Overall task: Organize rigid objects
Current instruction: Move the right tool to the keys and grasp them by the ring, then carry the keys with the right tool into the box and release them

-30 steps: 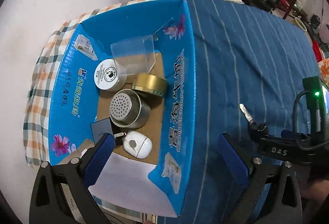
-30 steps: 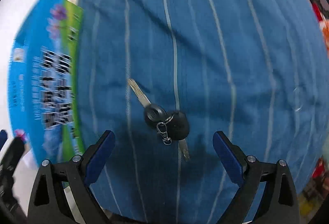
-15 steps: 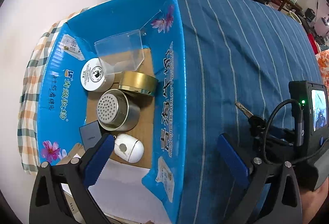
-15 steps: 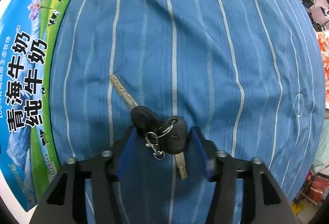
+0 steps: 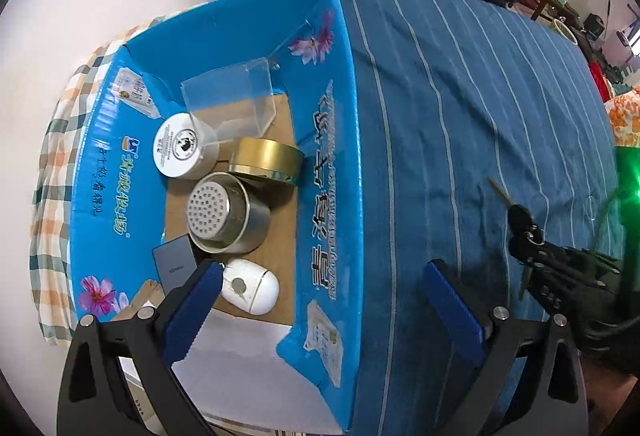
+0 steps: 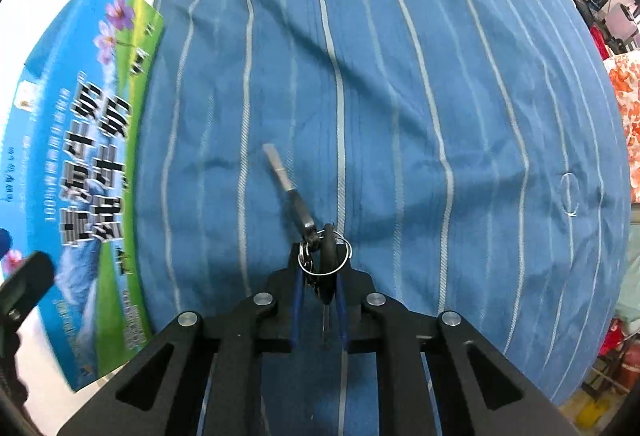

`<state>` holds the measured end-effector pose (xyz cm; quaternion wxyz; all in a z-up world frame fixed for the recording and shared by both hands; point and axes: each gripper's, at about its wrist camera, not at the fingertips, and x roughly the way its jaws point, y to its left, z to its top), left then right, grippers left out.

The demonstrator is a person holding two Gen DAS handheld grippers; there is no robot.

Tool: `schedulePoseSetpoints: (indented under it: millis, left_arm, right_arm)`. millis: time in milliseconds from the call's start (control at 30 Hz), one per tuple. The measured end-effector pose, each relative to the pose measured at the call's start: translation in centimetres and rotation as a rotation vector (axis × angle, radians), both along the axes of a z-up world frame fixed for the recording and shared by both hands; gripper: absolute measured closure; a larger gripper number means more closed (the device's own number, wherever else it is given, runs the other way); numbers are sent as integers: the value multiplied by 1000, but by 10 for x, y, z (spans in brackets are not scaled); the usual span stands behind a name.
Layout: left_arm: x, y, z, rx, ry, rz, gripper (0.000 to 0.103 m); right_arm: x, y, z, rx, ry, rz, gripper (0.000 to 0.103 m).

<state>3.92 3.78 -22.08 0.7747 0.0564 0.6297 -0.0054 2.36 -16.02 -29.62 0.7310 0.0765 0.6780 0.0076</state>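
While right tongs clamp keys | long blade points up-left | left tongs wide, empty

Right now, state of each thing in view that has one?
right hand-held gripper: shut on the keys, jaws just closed
keys: pinched by one black head, other key hanging forward
left hand-held gripper: open, empty, above the box edge
cardboard box: open, flaps up
metal cup: lying in the box

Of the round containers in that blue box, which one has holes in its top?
The steel tin in the middle of the box: its lid is dotted with holes. The white jar has a printed lid, and the gold tin beside it is plain.
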Motion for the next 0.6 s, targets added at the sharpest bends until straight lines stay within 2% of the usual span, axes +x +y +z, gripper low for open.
schedulePoseSetpoints:
  millis: [133,333,600]
  left_arm:
    - [0,2,10,19,-27,-11,0]
    - [1,11,31,-2,-68,-1,0]
    - [3,29,61,-15,-123,17,0]
  right_arm:
    - [-9,-5,27,10,-44,6,89]
    - [-20,-4,74,45,-109,19,89]
    - [-9,17,130,129,-175,46,89]
